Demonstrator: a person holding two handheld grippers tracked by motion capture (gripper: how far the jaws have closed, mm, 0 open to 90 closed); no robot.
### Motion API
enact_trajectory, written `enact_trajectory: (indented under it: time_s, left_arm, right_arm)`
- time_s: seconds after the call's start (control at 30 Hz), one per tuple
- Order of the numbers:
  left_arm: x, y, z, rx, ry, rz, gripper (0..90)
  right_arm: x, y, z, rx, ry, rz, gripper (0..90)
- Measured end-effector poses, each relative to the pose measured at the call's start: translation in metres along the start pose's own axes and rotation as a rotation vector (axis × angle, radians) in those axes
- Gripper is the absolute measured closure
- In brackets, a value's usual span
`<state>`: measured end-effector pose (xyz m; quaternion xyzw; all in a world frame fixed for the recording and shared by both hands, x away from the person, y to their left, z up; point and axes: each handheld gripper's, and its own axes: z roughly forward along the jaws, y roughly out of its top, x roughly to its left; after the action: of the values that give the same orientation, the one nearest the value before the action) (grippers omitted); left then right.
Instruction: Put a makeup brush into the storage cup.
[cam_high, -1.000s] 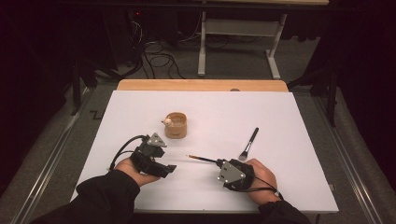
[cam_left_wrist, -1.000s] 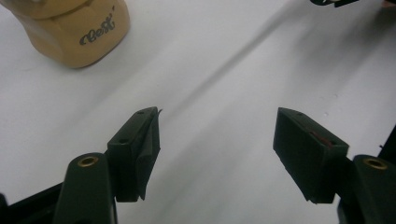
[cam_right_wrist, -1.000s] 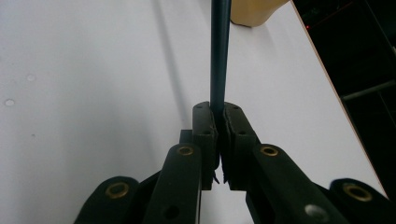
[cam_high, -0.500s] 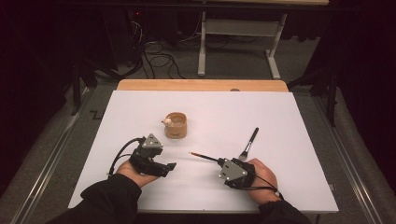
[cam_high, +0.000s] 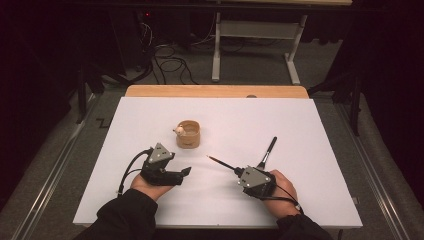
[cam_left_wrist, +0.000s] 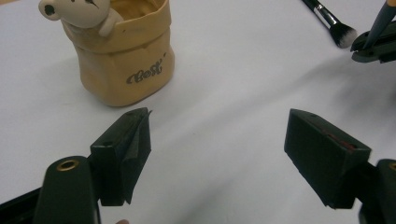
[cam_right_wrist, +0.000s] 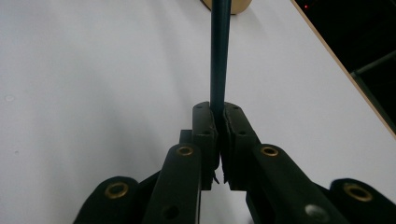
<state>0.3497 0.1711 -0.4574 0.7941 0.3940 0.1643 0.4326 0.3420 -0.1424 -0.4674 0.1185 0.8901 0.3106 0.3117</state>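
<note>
white board (cam_high: 310, 130) is covering the table, and the tan cup (cam_high: 188, 133) with a small bear figure on its rim is standing near the middle of it. to the left of the cup and nearer the person, the left gripper (cam_high: 186, 171) is lying low over the board, its 2 jaws spread wide with nothing between them; in the left gripper view (cam_left_wrist: 219, 149) the cup (cam_left_wrist: 122, 56) is sitting just beyond its left jaw. to the right of the cup, the right gripper (cam_high: 237, 171) is clamping a thin dark pencil (cam_high: 220, 162), (cam_right_wrist: 219, 51), whose tip is pointing back toward the cup. farther right of the cup, a black makeup brush (cam_high: 267, 152) is lying flat on the board, just beside the right gripper.
</note>
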Motion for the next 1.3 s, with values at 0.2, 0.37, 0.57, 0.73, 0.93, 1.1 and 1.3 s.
enact_trajectory:
  time_s: [0.2,0.37,0.57,0.73,0.93,1.1,1.3]
  left_arm:
    - [0.0,-0.013,-0.004,-0.063,-0.03,-0.006,23.3]
    - [0.002,-0.016,-0.013,-0.154,-0.041,-0.025,26.8]
    - [0.004,-0.02,-0.012,-0.153,-0.049,-0.02,24.5]
    - [0.007,-0.02,-0.013,-0.178,-0.045,-0.04,23.6]
    - [0.007,-0.02,-0.013,-0.197,-0.049,-0.045,23.6]
    - [0.006,-0.021,-0.013,-0.214,-0.052,-0.044,23.5]
    - [0.006,-0.022,-0.014,-0.231,-0.041,-0.045,23.5]
  right_arm:
    - [-0.001,0.0,-0.002,-0.021,0.001,0.048,86.5]
    - [-0.002,0.0,-0.003,-0.038,0.003,0.089,86.5]
    - [-0.002,0.001,-0.004,-0.06,-0.004,0.155,86.5]
    - [-0.003,-0.004,-0.005,-0.091,0.003,0.245,86.4]
    - [-0.007,-0.011,-0.01,-0.144,0.011,0.349,86.4]
    - [-0.011,-0.015,-0.013,-0.18,0.008,0.393,86.5]
    - [-0.017,-0.018,-0.015,-0.221,0.004,0.444,86.5]
